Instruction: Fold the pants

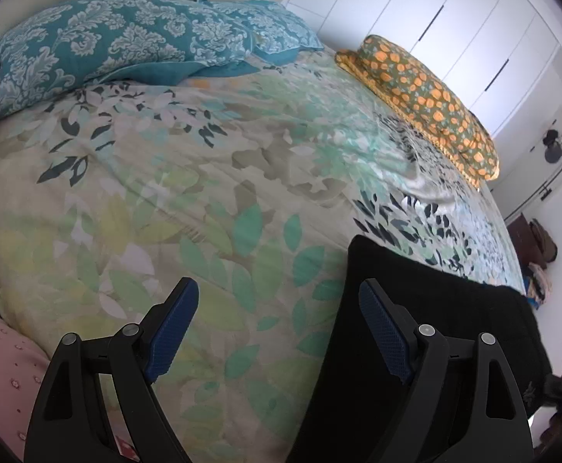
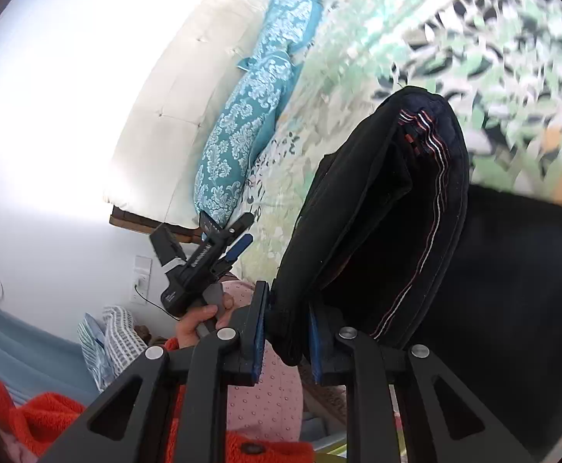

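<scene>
The black pants (image 2: pixel 389 212) with thin red and white side stripes hang folded over in the right wrist view, lifted above the bed. My right gripper (image 2: pixel 286 332) is shut on their lower edge. In the left wrist view the pants (image 1: pixel 454 308) show as a black mass at the lower right, over the bed's near edge. My left gripper (image 1: pixel 279 308) is open and empty, above the floral bedspread (image 1: pixel 203 193), with its right finger in front of the pants. It also shows in the right wrist view (image 2: pixel 238 247), held by a hand.
Teal patterned pillows (image 1: pixel 126 42) lie at the head of the bed. An orange-and-green folded quilt (image 1: pixel 435 100) lies on the far side. White wardrobe doors (image 1: pixel 454 19) stand behind. A white headboard (image 2: pixel 188 108) and a wall socket (image 2: pixel 141 277) show in the right wrist view.
</scene>
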The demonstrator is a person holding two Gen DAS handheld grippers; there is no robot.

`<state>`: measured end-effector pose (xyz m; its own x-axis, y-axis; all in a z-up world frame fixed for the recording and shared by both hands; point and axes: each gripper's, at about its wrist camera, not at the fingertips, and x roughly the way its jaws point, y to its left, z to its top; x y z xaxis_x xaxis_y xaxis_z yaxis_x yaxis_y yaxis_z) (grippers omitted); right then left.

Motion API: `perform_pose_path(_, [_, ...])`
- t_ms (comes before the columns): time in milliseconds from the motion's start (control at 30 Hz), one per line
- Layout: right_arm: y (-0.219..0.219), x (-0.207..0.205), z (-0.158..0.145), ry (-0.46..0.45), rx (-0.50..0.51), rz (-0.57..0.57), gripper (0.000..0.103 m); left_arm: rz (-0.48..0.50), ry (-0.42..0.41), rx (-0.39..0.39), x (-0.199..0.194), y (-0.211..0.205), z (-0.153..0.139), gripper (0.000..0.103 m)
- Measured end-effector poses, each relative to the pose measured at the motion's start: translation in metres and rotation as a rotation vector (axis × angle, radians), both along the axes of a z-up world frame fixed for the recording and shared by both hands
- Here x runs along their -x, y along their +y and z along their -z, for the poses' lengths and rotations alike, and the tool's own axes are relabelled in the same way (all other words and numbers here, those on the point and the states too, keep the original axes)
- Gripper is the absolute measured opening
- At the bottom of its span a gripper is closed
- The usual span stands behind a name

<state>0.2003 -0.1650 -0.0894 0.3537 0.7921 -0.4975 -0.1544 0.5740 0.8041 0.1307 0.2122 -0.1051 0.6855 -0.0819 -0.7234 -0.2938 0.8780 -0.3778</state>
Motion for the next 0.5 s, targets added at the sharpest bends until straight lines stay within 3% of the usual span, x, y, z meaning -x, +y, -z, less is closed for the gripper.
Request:
perform_pose_path(200, [-0.055, 0.036, -0.016, -0.033, 0.114, 0.053, 0.019, 0.080, -0.017, -0.049, 0.004, -0.022, -0.008, 0.086])
perform_pose_path(333, [-0.092, 0.057, 0.004, 0.026, 0.121, 0.135, 0.019, 0.153, -0.013, -0.077, 0.002, -0.042, -0.009, 0.086])
perform_pose_path(500, [-0.102, 0.078, 0.040, 0.077, 0.152, 0.192, 0.019, 0.249, -0.006, -0.112, 0.003, -0.070, -0.009, 0.086])
